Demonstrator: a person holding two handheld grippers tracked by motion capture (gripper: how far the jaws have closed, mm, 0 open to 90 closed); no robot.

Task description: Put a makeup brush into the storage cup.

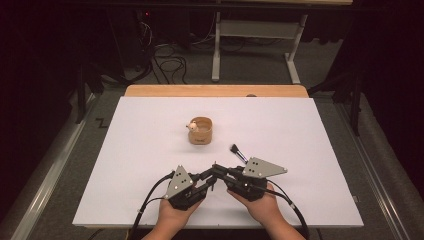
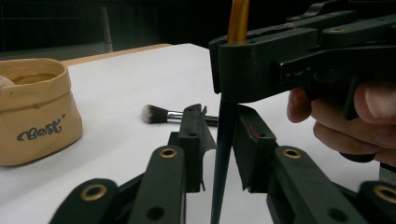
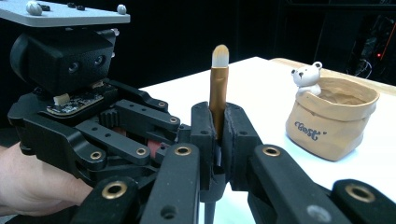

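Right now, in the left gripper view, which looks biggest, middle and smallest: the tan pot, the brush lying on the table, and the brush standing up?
1. Tan pot, biggest.
2. Standing brush, though nearness to the camera enlarges it.
3. Lying brush, smallest, farther off.

In the left gripper view we lose the gold brush (image 2: pixel 238 21) at the top edge and its dark handle at the bottom edge. The right tool (image 2: pixel 261 70) hides its middle. The pouch (image 2: pixel 35 112) is cut off at the left edge.
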